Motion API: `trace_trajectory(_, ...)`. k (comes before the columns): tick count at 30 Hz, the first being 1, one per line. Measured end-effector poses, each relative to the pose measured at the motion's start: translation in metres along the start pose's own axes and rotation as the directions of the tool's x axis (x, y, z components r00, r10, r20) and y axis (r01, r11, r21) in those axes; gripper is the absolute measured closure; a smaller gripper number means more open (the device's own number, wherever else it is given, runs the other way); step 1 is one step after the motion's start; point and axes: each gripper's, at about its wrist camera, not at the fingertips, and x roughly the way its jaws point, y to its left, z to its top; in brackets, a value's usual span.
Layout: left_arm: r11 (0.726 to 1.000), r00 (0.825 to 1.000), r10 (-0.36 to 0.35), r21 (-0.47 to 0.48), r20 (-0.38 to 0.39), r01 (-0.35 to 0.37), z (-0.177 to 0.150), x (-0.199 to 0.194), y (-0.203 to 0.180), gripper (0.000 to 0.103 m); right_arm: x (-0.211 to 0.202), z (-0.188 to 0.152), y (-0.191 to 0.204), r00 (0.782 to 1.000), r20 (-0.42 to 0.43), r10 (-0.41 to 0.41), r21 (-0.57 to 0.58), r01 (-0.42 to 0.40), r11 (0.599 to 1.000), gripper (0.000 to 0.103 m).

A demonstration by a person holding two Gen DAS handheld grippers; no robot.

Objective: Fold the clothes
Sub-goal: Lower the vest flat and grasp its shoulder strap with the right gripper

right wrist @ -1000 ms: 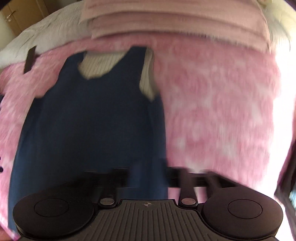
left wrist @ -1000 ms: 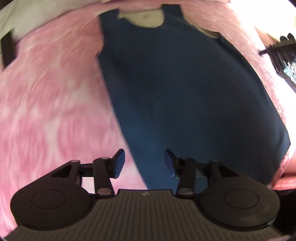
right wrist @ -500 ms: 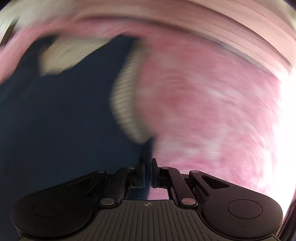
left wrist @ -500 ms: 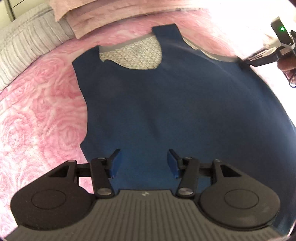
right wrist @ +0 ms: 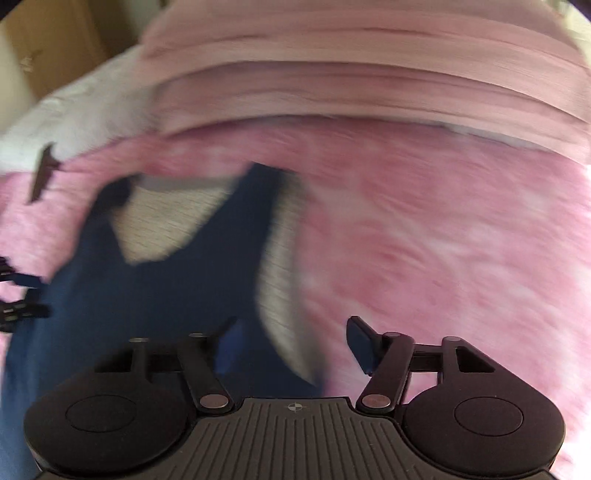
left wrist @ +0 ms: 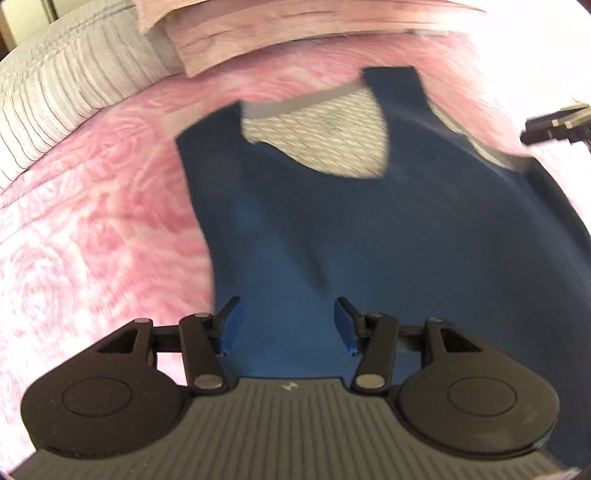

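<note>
A navy sleeveless top (left wrist: 369, 229) with a pale knit lining at the neck lies flat on the pink rose-pattern bedspread (left wrist: 92, 221), straps pointing away. My left gripper (left wrist: 286, 325) is open and empty, just above the top's left side near its edge. My right gripper (right wrist: 291, 343) is open and empty over the top's (right wrist: 166, 288) right armhole edge, one finger over the fabric and one over the bedspread (right wrist: 443, 240). The right gripper's tip also shows in the left wrist view (left wrist: 554, 125).
Folded pink blankets (left wrist: 295, 33) are stacked at the head of the bed, also in the right wrist view (right wrist: 351, 74). A grey striped pillow (left wrist: 66, 85) lies at the far left. A wooden cabinet (right wrist: 55, 44) stands beyond the bed.
My right gripper was shut on the top's right edge half a second ago and has opened and let go. My left gripper stayed open and moved slightly over the top.
</note>
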Motion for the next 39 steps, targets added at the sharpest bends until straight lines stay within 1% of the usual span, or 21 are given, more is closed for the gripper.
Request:
trace_trajectory(2,1.000,1.000,0.005,-0.023,0.009,-0.005,0.010,0.009,0.011,0.054,0.017,0.009,0.013,0.998,-0.011,0.055,-0.011,-0.055,0.998,0.041)
trace_trajectory(5,0.999,0.999,0.000,-0.049,0.038,0.002,0.022,0.021,0.029,0.054,0.048,0.025,0.022,0.997,-0.025,0.077,-0.029,-0.077,0.997,0.041)
trace_trajectory(7,0.998,0.998,-0.006,-0.068,0.065,0.010,0.030,0.027,0.041,0.054,0.060,0.032,0.021,0.997,-0.026,0.076,-0.003,-0.076,0.997,0.041)
trace_trajectory(10,0.992,0.993,-0.003,-0.122,0.114,0.017,0.046,0.037,0.064,0.054,0.072,0.046,0.012,0.994,-0.017,0.104,0.072,-0.103,0.992,0.041)
trace_trajectory(14,0.989,0.993,0.012,-0.151,0.116,0.005,0.065,0.055,0.087,0.054,0.079,0.055,0.009,0.993,-0.010,0.120,0.068,-0.119,0.991,0.041)
trace_trajectory(15,0.987,0.994,0.002,-0.162,0.108,0.015,0.069,0.060,0.091,0.054,0.082,0.057,0.010,0.993,-0.014,0.116,0.060,-0.115,0.992,0.046)
trace_trajectory(16,0.985,0.995,-0.009,-0.168,0.099,0.026,0.071,0.063,0.093,0.056,0.086,0.058,0.008,0.993,-0.022,0.118,0.063,-0.117,0.991,0.066)
trace_trajectory(17,0.984,0.996,-0.021,-0.173,0.092,0.037,0.073,0.067,0.094,0.063,0.090,0.059,0.007,0.992,-0.029,0.121,0.067,-0.118,0.991,0.078)
trace_trajectory(18,0.983,0.995,-0.032,-0.176,0.092,0.048,0.074,0.068,0.094,0.068,0.090,0.060,0.005,0.992,-0.031,0.122,0.082,-0.119,0.990,0.097)
trace_trajectory(19,0.983,0.994,-0.037,-0.176,0.099,0.054,0.075,0.066,0.093,0.081,0.091,0.061,0.003,0.992,-0.033,0.123,0.097,-0.120,0.988,0.103)
trace_trajectory(20,0.984,0.992,-0.045,-0.169,0.118,0.065,0.076,0.063,0.092,0.093,0.089,0.063,0.002,0.992,-0.034,0.121,0.095,-0.117,0.989,0.103)
trace_trajectory(22,0.984,0.986,-0.063,-0.153,0.155,0.087,0.079,0.056,0.089,0.094,0.080,0.071,-0.004,0.998,0.004,0.070,0.063,-0.070,0.996,0.103)
trace_trajectory(23,0.985,0.983,-0.070,-0.147,0.170,0.095,0.081,0.054,0.087,0.094,0.078,0.076,-0.013,0.997,0.013,0.074,0.094,-0.074,0.993,0.103)
trace_trajectory(26,0.985,0.989,-0.057,-0.154,0.134,0.077,0.084,0.065,0.089,0.093,0.079,0.081,-0.023,1.000,0.009,0.030,0.091,-0.030,0.995,0.103)
trace_trajectory(27,0.984,0.992,-0.050,-0.162,0.119,0.069,0.084,0.069,0.090,0.092,0.080,0.081,-0.024,1.000,0.004,0.025,0.089,-0.025,0.996,0.103)
trace_trajectory(29,0.983,0.993,-0.038,-0.173,0.110,0.057,0.080,0.073,0.091,0.076,0.083,0.078,-0.025,0.999,-0.008,0.032,0.108,-0.031,0.994,0.103)
trace_trajectory(30,0.983,0.994,-0.032,-0.178,0.106,0.051,0.078,0.075,0.091,0.074,0.085,0.075,-0.025,0.999,-0.023,0.036,0.117,-0.033,0.993,0.103)
trace_trajectory(34,0.985,0.994,-0.011,-0.171,0.111,0.030,0.069,0.070,0.093,0.072,0.079,0.066,-0.020,1.000,-0.009,-0.025,0.098,0.025,0.995,0.103)
trace_trajectory(36,0.986,0.993,0.002,-0.165,0.114,0.017,0.063,0.062,0.094,0.072,0.069,0.061,-0.014,1.000,0.008,-0.020,0.095,0.019,0.995,0.100)
trace_trajectory(38,0.986,0.993,0.002,-0.165,0.118,0.018,0.053,0.053,0.094,0.072,0.056,0.052,-0.002,1.000,0.022,-0.005,0.070,0.003,0.998,0.084)
trace_trajectory(39,0.985,0.993,-0.003,-0.169,0.120,0.023,0.047,0.047,0.093,0.072,0.049,0.047,0.005,1.000,0.027,0.003,0.051,-0.004,0.999,0.058)
